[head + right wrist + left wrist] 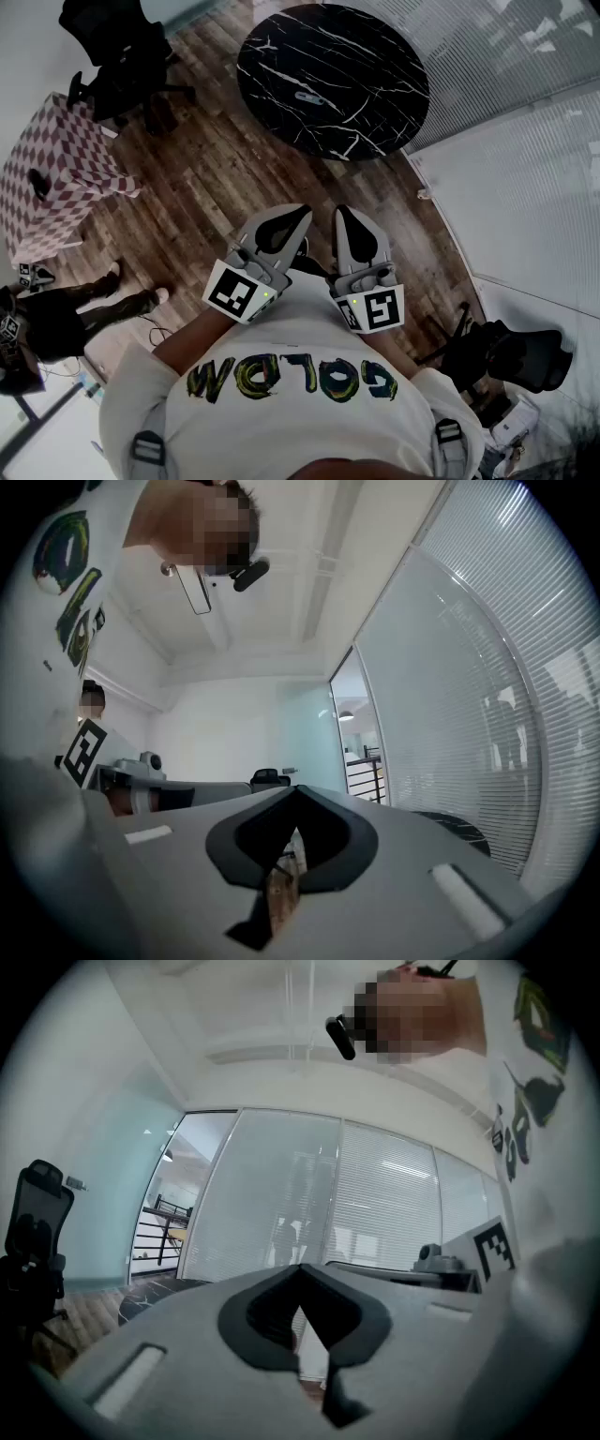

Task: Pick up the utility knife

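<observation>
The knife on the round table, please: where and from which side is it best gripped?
Probably mid-body, from above, with the jaws across its narrow width: the knife lies flat on the table, its long side running roughly left-right in the head view. Its blade end is too small to tell.

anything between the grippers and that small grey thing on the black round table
Nothing visible. The left gripper and right gripper, shut and empty, are at the chest; only wooden floor separates them from the round black marble table where the small grey object, probably the utility knife, lies.
</observation>
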Motion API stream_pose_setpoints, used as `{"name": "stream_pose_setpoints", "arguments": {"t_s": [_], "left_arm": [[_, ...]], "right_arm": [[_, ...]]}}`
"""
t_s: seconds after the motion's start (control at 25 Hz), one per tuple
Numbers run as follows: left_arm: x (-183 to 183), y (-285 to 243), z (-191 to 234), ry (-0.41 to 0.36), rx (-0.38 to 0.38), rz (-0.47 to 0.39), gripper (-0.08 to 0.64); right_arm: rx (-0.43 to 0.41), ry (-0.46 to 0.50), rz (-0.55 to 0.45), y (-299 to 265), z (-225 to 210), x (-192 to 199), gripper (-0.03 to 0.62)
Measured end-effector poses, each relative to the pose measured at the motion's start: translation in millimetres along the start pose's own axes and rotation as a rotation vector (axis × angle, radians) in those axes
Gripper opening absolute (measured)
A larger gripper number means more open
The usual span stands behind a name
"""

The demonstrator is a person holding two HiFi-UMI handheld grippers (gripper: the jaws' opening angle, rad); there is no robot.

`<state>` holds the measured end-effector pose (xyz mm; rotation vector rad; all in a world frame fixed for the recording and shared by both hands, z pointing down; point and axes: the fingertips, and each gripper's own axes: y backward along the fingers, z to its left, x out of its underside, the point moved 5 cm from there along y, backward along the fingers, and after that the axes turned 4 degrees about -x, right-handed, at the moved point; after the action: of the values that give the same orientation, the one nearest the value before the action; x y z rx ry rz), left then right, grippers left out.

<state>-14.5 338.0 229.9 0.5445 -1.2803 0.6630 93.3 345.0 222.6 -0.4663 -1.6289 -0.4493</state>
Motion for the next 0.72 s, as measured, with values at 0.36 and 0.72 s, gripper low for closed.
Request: {"name": "stream_pose_setpoints", "arguments": {"t_s": [0.36,0.72], "left_arm": [[9.3,-26.7,-6.2,-0.005,-0.052,0.021,0.003],[19.0,-45.2,-2.1,0.016,-0.125,0.023,0.003]], "right_arm": [[-0.040,-0.012,0.003,5.1,-32.2,1.0,0.002],[-0.084,-0.040,0.018,0.6,-56.8,8.8,0.003]]}}
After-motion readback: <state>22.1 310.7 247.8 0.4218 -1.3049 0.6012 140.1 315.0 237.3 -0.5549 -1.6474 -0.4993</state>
